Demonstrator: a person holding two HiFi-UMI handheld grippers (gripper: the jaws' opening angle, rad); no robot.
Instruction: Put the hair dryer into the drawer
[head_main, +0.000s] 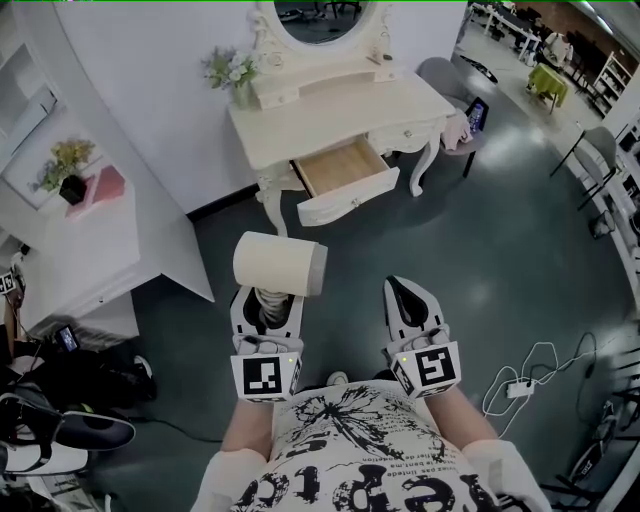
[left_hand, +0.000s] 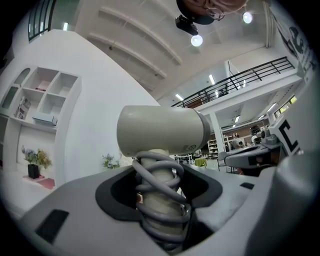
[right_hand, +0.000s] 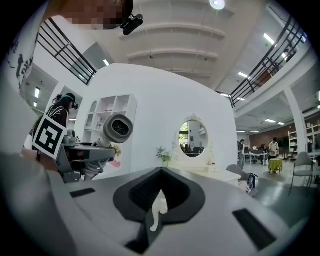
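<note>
A cream hair dryer (head_main: 280, 265) stands upright with its grey cord wound round the handle, and my left gripper (head_main: 267, 305) is shut on that handle. In the left gripper view the hair dryer's barrel (left_hand: 160, 130) lies crosswise above the jaws of the left gripper (left_hand: 160, 200). My right gripper (head_main: 408, 295) is level beside it, shut with nothing in it. The right gripper view shows the hair dryer (right_hand: 117, 127) at the left, beyond the right gripper (right_hand: 159, 202). Ahead, the wooden drawer (head_main: 350, 200) of the white dressing table (head_main: 340, 110) is pulled open; nothing shows inside it.
A white cabinet (head_main: 90, 240) with a flower pot stands at the left. A grey chair (head_main: 455, 90) sits right of the dressing table, and a vase of flowers (head_main: 235, 75) on its left corner. A white cable and power strip (head_main: 520, 385) lie on the dark floor at right.
</note>
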